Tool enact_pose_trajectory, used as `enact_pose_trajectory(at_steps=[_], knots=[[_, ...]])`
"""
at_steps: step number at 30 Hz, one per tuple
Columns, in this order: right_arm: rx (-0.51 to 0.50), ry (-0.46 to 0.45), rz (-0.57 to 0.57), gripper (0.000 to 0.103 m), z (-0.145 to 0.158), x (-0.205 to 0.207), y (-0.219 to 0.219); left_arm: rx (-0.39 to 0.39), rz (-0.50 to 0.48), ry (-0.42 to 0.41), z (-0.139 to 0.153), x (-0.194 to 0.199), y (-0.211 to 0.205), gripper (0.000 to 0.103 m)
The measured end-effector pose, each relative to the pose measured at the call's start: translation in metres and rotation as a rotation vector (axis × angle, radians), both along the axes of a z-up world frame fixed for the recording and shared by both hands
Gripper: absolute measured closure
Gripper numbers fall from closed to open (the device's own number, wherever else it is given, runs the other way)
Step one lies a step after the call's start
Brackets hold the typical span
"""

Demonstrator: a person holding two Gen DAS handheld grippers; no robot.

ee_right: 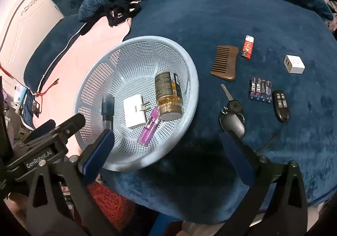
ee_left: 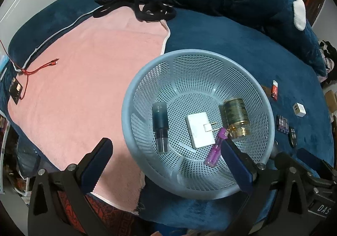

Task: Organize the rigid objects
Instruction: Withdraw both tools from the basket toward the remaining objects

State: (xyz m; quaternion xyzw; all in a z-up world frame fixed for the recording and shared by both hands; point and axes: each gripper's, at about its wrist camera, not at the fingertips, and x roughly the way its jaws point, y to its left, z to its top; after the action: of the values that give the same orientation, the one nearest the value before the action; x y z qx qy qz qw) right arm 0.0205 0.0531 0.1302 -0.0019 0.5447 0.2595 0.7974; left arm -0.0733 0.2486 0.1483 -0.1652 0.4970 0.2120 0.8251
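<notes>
— Firstly, the basket: where does it sit, and what does it hold?

— The pale blue mesh basket (ee_right: 190, 80) rests on a dark blue plush bed cover (ee_right: 263, 14), its left edge over a pink towel (ee_left: 84, 63). Inside lie four items: a dark tube-shaped bottle (ee_left: 160, 126), a white plug adapter (ee_left: 199, 130) with prongs up, a purple lighter (ee_left: 217, 149) and a gold-capped amber bottle (ee_left: 236, 118) on its side. The lighter touches the amber bottle's cap.

— And outside the basket?

— To its right on the cover: a wooden comb (ee_right: 225, 63), a red lighter (ee_right: 248, 47), a white charger cube (ee_right: 293, 64), a pack of batteries (ee_right: 260, 89), a black remote (ee_right: 281, 105) and a car key (ee_right: 231, 113) on a ring — all apart from one another.

— State of each claw?

— The left claw (ee_left: 166, 158) stands wide apart, empty, its right finger over the basket interior by the purple lighter. The right claw (ee_right: 168, 156) is likewise spread wide and grips nothing; its left finger overlaps the basket rim, its right finger lies just below the car key.
</notes>
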Motion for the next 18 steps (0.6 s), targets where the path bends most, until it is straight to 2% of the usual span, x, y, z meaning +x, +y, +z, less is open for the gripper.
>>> enact_pose_trajectory(at_steps=[18], knots=[[0.03,-0.002,-0.052,0.0,0.007,-0.005,-0.04,0.004,-0.059,-0.023,0.015,0.005,-0.042,0.0]])
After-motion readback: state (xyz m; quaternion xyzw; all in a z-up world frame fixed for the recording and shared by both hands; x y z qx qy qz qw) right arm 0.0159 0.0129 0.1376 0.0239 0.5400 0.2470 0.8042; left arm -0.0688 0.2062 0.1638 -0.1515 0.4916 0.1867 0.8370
